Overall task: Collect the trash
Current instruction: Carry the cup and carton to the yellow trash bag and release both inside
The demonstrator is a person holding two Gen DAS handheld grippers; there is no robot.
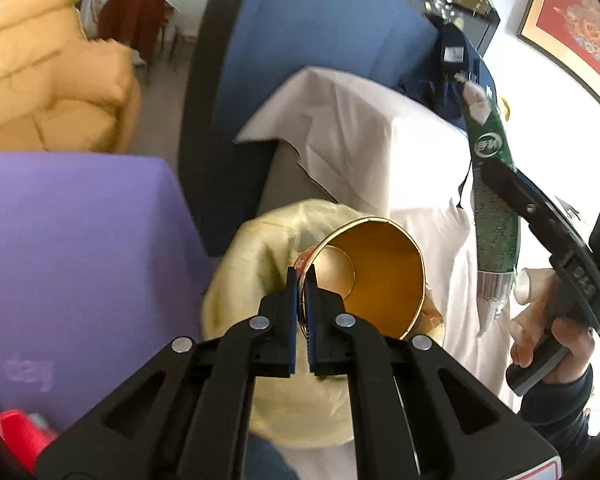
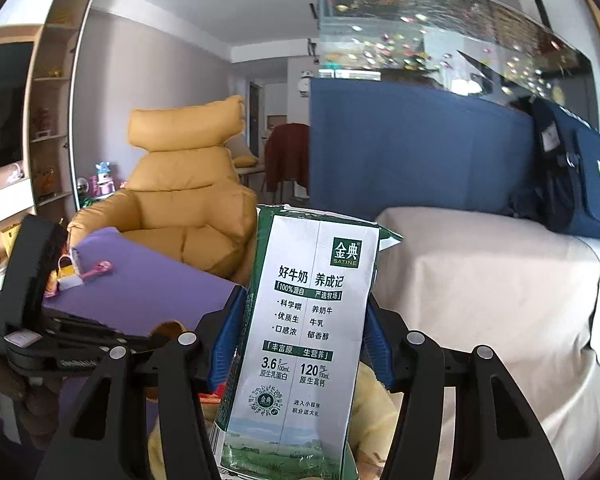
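Jaws hide the milk carton's [image 2: 306, 344] sides, bottom cropped, seemingly pinched.

The round paper cup [image 1: 374, 276] has a glossy gold lining. The green-and-white printed milk carton [image 2: 304, 344] looks smooth, satiny cardboard. The pale yellow plastic bag [image 1: 260, 256] is thin, crinkled.

Left wrist view looks steeply down past its tongs [image 1: 300, 300], close; right wrist view faces level across the room — both share the yellow armchair [image 1: 56, 80] [image 2: 180, 200], white-covered sofa [image 1: 380, 140] [image 2: 480, 280].
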